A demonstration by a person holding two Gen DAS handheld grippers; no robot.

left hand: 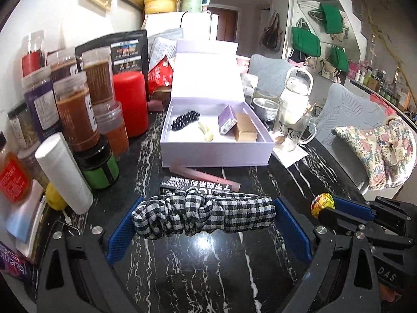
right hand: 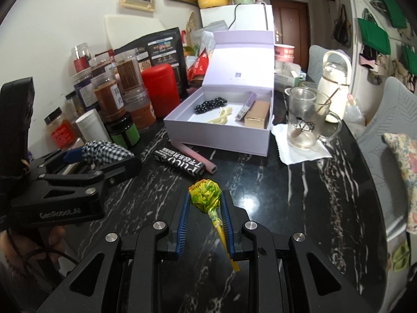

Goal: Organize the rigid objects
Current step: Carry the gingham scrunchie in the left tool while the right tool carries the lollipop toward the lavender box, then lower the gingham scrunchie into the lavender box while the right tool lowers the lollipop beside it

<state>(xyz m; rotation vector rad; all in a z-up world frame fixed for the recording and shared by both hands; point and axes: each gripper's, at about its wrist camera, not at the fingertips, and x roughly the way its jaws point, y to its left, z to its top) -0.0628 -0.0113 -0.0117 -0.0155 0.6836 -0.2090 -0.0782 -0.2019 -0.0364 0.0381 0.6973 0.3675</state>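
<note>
Left gripper: pinching a black-and-white checked scrunchie, stretched between its blue pads above the black marble table.
Lavender box: open beyond, holding beads, a clip, small cartons.
Right gripper: pinching a yellow-wrapped lollipop, candy head forward.

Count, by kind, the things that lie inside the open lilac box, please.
Inside the lilac box:
Black beaded hair piece: 1
Cream hair clip: 1
Purple carton: 1
Gold carton: 1
Total: 4
</note>
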